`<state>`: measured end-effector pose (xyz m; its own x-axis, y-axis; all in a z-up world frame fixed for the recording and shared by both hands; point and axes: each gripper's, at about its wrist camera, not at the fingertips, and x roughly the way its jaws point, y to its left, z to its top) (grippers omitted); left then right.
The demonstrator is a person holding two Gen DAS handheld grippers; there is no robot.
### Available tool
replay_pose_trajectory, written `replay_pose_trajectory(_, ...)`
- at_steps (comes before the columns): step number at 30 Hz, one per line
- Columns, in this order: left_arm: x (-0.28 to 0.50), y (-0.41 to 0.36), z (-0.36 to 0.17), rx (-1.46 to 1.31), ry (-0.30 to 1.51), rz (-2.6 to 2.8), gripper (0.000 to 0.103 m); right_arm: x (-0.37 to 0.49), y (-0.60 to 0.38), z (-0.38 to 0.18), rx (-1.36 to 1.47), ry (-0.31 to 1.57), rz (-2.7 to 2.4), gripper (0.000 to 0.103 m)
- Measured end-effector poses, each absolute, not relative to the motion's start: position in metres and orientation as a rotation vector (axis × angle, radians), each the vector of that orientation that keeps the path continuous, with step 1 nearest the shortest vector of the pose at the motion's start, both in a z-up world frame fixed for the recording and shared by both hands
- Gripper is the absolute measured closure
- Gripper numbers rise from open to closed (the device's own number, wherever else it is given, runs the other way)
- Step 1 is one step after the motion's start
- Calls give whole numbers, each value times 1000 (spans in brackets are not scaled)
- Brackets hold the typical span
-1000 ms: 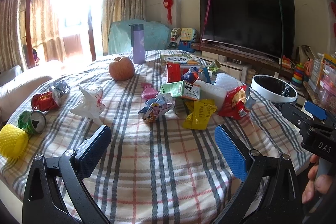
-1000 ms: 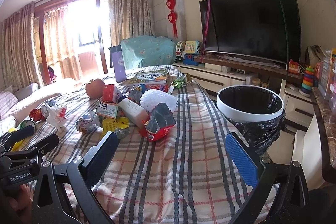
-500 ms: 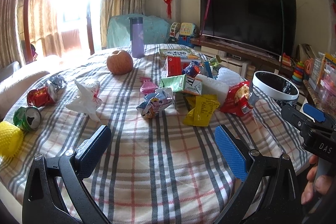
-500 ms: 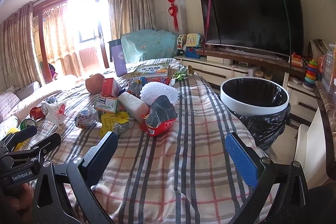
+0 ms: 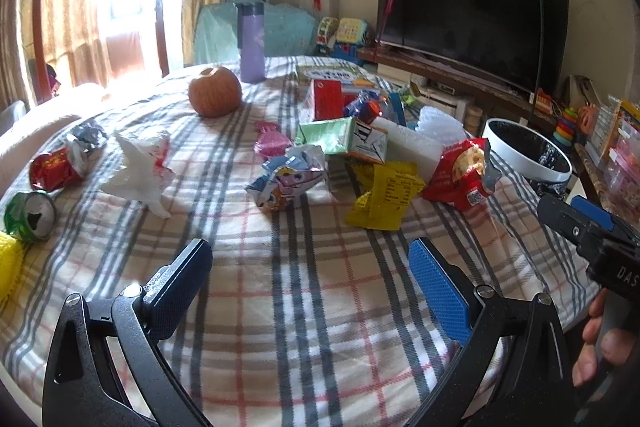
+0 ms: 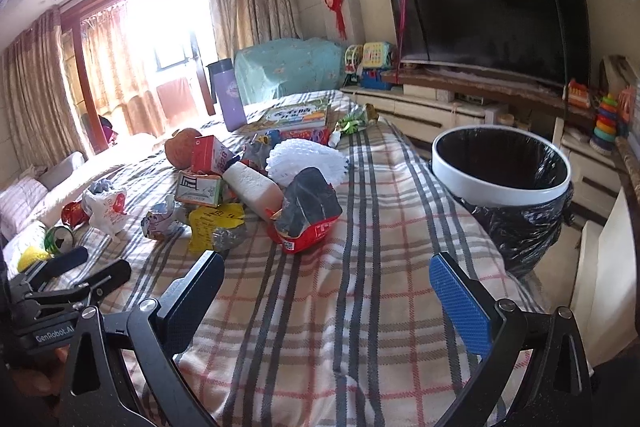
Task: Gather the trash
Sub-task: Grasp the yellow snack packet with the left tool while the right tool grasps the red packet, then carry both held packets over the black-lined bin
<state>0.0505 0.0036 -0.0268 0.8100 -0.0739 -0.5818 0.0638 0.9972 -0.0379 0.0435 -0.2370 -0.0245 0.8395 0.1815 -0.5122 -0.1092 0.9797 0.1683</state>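
The left tongs (image 5: 310, 269) hang wide open over the plaid-covered tabletop (image 5: 304, 327), with nothing between the two blue pads. Straight ahead of them, beyond a stretch of bare cloth, lies a crumpled cartoon-print wrapper (image 5: 286, 179). Ahead and to the right sit a yellow packet (image 5: 384, 197) and a red snack bag (image 5: 460, 173), with a green-and-white carton (image 5: 348, 141) and a white foam block (image 5: 412, 147) just behind them. Ahead and to the left are a crumpled white plastic bag (image 5: 140, 171), a crushed red can (image 5: 54, 169) and a green can (image 5: 30, 215) lying on its side. Farther off stand an apple (image 5: 215, 91) and an upright purple bottle (image 5: 251, 41).

The right tongs (image 6: 326, 285) are likewise spread wide and hold nothing. The same heap of trash lies ahead of them and to the left, the red snack bag (image 6: 306, 219) nearest, with the yellow packet (image 6: 214, 227) beside it and a white foam net (image 6: 304, 161) behind. Ahead and to the right, beside the tabletop's edge, stands a white-rimmed bin (image 6: 502, 183) lined with a black bag; its inside looks dark and I cannot tell what it holds. The left tongs (image 6: 86, 267) show at the lower left of this view, near the green can (image 6: 60, 239). A person's fingers (image 5: 596, 343) grip the handle of the right tongs at the edge of the left view.
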Motion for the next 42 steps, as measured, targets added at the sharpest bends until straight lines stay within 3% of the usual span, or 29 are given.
replay_pose_trajectory(8, 84, -12, -31, -11, 705, -133, 3, 85, -261, -32, 251, 652, 207, 6)
replay_pose_trajectory(12, 102, -25, -33, 12, 737, -152, 14, 105, -261, -37, 257, 703, 233, 24)
replay_pose_trajectory(17, 120, -40, -39, 44, 759, -171, 21, 130, -255, -46, 252, 761, 263, 38)
replay_pose_trajectory(20, 131, -48, -45, 54, 784, -179, 32, 140, -250, -54, 246, 800, 279, 59)
replay_pose_trajectory(22, 137, -51, -49, 56, 807, -190, 51, 143, -248, -58, 245, 821, 287, 86)
replay_pose_trajectory(24, 140, -52, -53, 49, 834, -211, 59, 142, -250, -60, 249, 824, 291, 95)
replay_pose_trajectory(28, 133, -55, -49, 39, 817, -240, 61, 130, -262, -57, 265, 803, 295, 101)
replay_pose_trajectory(42, 119, -113, -20, 59, 776, -435, 61, 101, -326, -38, 322, 741, 186, 103)
